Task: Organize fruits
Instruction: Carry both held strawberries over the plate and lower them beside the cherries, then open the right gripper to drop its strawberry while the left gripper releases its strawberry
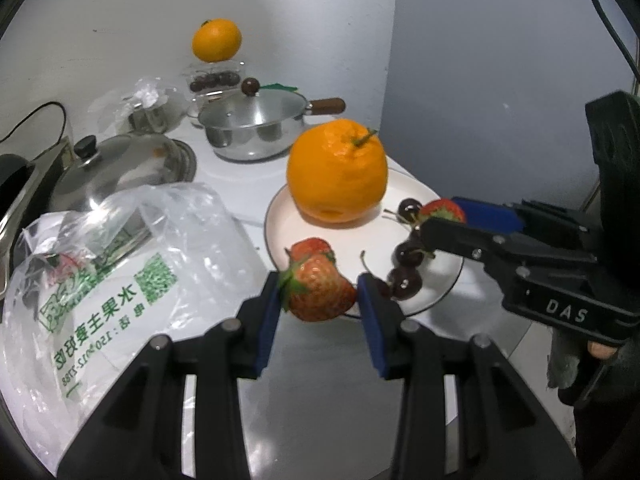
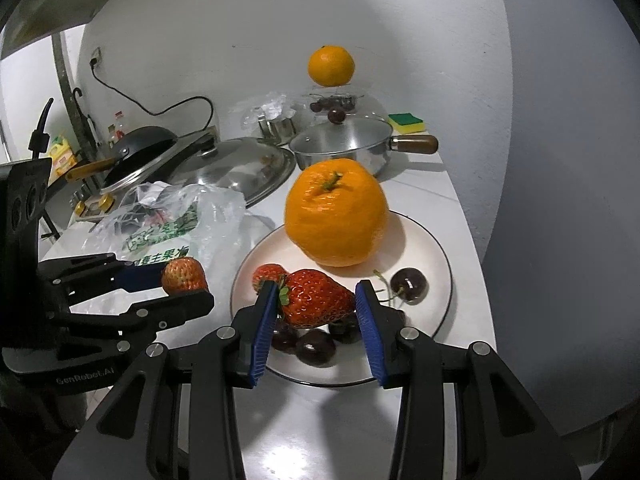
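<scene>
While the left gripper clamps a pale red strawberry at the near rim of the round white dark-edged plate, the right gripper pinches a deeper red strawberry above dark cherries. A big orange citrus fruit sits on that plate. Readable writing: "DAS" and "GenRobot.AI" on the gripper bodies, green Chinese print (plus a QR code) on the clear plastic bag.

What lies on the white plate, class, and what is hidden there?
On the white plate lie a large orange, one strawberry and dark cherries. The right tool's strawberry covers part of the cherries beneath, so their count is unclear.
</scene>
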`<state>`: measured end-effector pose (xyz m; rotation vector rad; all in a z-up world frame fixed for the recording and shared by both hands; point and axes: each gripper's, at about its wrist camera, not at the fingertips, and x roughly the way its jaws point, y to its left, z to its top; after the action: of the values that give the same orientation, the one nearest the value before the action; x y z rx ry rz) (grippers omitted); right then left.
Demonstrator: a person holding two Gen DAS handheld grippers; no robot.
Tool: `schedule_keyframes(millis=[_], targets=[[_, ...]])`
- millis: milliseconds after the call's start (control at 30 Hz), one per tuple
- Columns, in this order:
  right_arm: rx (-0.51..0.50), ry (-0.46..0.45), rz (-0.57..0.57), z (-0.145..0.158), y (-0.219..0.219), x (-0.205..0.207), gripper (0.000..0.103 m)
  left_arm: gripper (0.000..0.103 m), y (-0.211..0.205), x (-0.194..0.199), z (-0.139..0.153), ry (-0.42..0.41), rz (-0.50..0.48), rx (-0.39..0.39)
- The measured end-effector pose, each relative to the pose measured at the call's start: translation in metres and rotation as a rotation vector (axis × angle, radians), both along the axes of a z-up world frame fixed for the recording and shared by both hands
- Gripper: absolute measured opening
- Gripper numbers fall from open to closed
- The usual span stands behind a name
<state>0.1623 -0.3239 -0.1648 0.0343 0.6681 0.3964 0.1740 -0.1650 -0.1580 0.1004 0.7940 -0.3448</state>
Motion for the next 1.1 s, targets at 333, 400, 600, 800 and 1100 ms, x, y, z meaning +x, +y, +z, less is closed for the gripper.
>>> schedule_keyframes(millis=[333, 400, 600, 800, 1100], targets=[[0.014, 0.011, -0.009, -0.006, -0.01, 0.009, 0.042, 0.039, -0.016, 0.012, -0.011, 0.027, -0.03, 0.01], [0.015, 0.016, -0.008, -0.007, -0.011, 0.011, 0.042, 0.039, -0.019, 0.015, -0.013, 0.033, -0.033, 0.01], [0.016, 0.029, -0.005, -0.012, -0.011, 0.017, 0.042, 0.039, -0.022, 0.022, -0.019, 0.05, -0.034, 0.013], [0.017, 0.031, 0.0, -0.014, -0.01, 0.021, 0.042, 0.039, -0.023, 0.026, -0.025, 0.067, -0.037, 0.013], [0.009, 0.043, 0.011, -0.018, -0.004, 0.026, 0.042, 0.04, -0.021, 0.033, -0.03, 0.09, -0.03, 0.006]])
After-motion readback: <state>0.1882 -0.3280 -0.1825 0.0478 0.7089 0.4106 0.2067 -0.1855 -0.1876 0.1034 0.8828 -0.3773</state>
